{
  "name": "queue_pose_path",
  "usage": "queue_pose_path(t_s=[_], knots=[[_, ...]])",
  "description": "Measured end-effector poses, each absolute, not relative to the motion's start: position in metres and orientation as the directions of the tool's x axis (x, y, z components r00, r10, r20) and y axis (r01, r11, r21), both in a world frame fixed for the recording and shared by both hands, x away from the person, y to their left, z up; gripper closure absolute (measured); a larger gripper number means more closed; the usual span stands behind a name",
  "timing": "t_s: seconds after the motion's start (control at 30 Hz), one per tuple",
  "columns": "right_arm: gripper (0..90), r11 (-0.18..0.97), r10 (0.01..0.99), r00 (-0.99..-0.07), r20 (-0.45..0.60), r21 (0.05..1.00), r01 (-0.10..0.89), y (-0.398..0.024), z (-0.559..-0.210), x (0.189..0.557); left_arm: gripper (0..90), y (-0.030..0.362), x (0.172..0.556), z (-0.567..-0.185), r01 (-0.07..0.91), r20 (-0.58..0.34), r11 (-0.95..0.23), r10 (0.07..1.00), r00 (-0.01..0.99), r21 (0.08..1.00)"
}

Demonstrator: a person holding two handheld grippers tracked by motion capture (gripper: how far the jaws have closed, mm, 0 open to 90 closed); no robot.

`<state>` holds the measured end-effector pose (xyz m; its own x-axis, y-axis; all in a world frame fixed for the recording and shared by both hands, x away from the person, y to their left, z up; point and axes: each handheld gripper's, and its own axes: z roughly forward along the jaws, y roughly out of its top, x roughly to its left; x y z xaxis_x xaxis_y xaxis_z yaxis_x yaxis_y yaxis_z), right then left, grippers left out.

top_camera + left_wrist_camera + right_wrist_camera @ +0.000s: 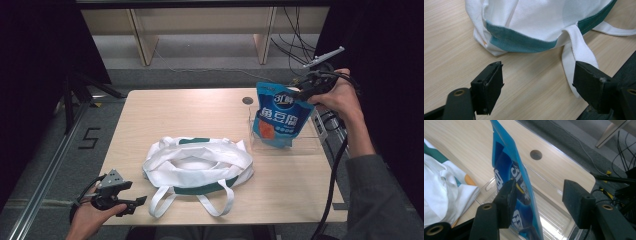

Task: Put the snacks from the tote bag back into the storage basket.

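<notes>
blue pouch (517, 195) bottom hidden between apart right gripper (537, 202) jaws; left gripper (537, 85) apart, empty

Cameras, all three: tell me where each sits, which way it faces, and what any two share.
High view: above the person's side, looking forward and down on the table; forearms, both hands, left tool, right tool.
Left gripper view: on the left tool, facing the white tote bag; jaws apart.
Right gripper view: on the right tool, facing the blue pouch over the clear bin; jaws apart.
Shared: all show the tote.
</notes>
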<state>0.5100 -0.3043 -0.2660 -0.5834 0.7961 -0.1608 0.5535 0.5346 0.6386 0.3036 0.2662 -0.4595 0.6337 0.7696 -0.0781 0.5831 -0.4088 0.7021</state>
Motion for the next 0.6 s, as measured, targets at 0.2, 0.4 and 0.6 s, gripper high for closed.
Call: queue_pose_path(t_s=[0.2, 0.4, 0.6], knots=[[40.6, 0.468, 0.828, -0.545, -0.131, 0.695, 0.545, -0.319, -0.277, 0.490, 23.2, 0.269, 0.304, -0.458, 0.560, -0.055, -0.434, 0.754, 0.654, 0.706], [39.5, 0.433, 0.848, -0.519, -0.109, 0.707, 0.559, -0.331, -0.295, 0.467, 23.2, 0.268, 0.304, -0.458, 0.568, -0.060, -0.439, 0.752, 0.656, 0.696], [39.1, 0.381, 0.876, -0.477, -0.077, 0.715, 0.586, -0.336, -0.312, 0.450, 23.2, 0.269, 0.304, -0.457, 0.569, -0.061, -0.437, 0.754, 0.654, 0.696]])
